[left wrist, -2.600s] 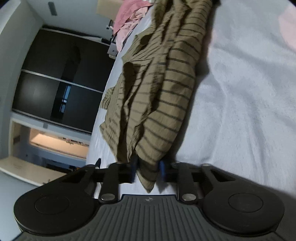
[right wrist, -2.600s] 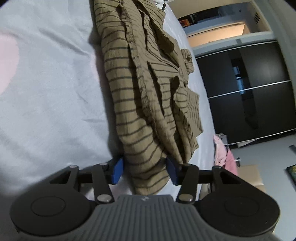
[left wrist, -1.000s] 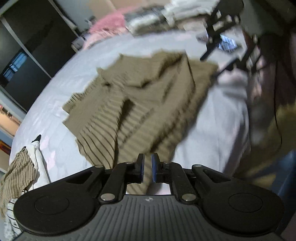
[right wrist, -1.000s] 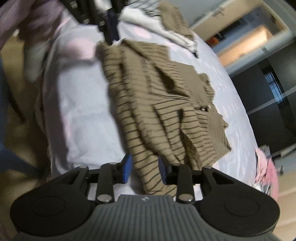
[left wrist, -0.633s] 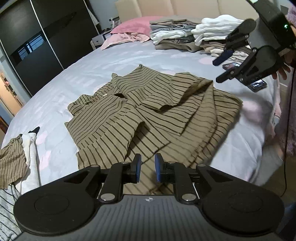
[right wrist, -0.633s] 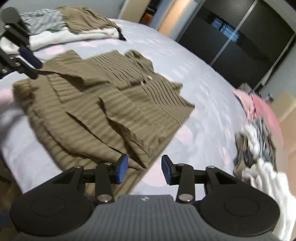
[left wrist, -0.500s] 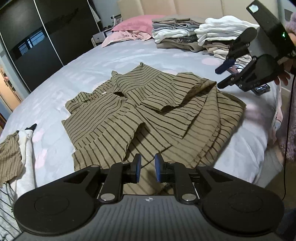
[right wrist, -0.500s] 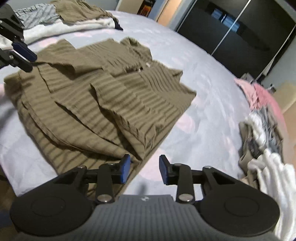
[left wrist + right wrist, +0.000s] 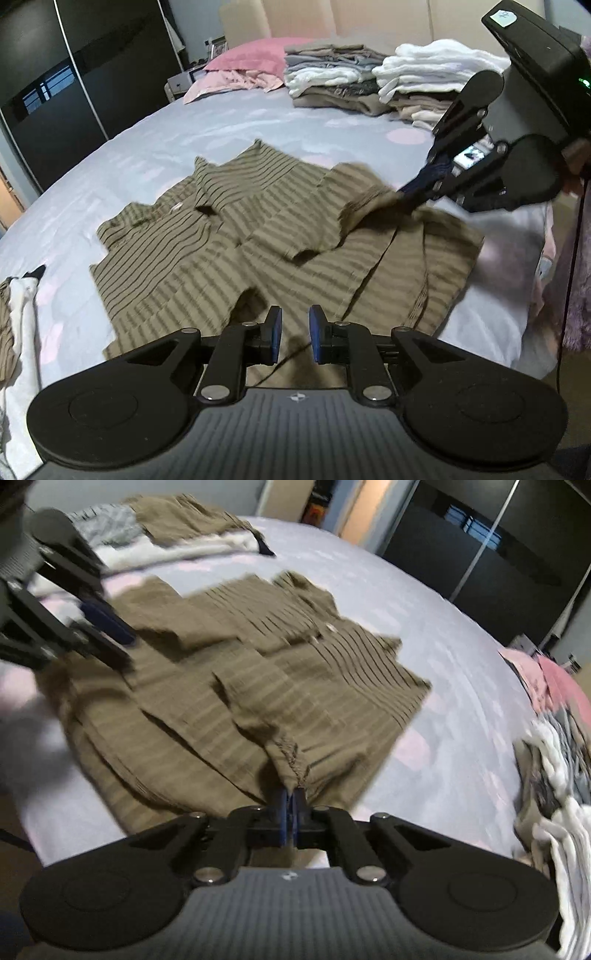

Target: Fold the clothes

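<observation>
Right gripper [image 9: 290, 805] has just closed, pinching striped shirt [image 9: 258, 686] sleeve (left gripper [image 9: 295, 334] parted)

I found no wording I could read anywhere. A pale sticker [image 9: 504, 16] sat on top of the right gripper's [image 9: 424, 184] housing, but its handwritten mark was too small to make out (possibly a few characters). A small emblem [image 9: 296, 397] on the left gripper's body carried no letters.
</observation>
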Tool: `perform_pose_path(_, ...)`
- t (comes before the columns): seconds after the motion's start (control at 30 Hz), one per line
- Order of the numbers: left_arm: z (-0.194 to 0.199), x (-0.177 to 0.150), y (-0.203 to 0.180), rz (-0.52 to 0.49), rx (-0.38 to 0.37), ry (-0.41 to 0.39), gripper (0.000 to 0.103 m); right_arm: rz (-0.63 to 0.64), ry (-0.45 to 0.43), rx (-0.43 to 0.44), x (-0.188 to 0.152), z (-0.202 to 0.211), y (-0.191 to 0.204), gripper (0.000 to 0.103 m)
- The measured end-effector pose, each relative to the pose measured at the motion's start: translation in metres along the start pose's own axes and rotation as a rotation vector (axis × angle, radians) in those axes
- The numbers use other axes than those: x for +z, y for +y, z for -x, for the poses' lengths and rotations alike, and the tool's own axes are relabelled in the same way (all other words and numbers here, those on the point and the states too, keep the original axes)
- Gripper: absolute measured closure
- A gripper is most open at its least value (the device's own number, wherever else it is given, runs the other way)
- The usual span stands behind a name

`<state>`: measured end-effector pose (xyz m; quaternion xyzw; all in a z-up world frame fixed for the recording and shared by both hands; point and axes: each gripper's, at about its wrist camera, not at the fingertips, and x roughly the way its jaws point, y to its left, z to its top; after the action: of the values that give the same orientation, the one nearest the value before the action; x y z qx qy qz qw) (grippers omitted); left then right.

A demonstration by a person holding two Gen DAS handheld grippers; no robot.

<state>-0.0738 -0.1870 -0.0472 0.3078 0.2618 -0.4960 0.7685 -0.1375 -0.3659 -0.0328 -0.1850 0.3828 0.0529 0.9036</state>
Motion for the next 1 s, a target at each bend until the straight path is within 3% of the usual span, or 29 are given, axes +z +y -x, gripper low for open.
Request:
perform_pose_path(0.2, -0.013, 0.018, -0.015, -0.025, -0.027, -0.031, 0.089, 0.065, 0.011, 0.042, 0.011, -0.012, 0.026, 0.098)
perform_pose_path(0.37, -0.030, 0.041, -0.020, 0.024, -0.075, -0.047, 0.089, 0.115, 0.043, 0.046, 0.009, -0.021, 0.037, 0.098)
perform_pose_path(0.53, -0.067, 0.055, -0.021, 0.091, -0.138, 0.032, 0.089, 0.142, 0.040, 0.039, 0.005, -0.017, 0.039, 0.098)
perform_pose_path(0.7, -0.090, 0.052, -0.020, 0.082, -0.120, 0.104, 0.095, 0.182, 0.031, 0.032, -0.001, -0.004, 0.038, 0.098)
perform_pose_path(1.0, -0.097, 0.047, -0.025, 0.054, -0.117, 0.121, 0.094, 0.001, 0.021, -0.008, -0.003, 0.001, -0.004, 0.096)
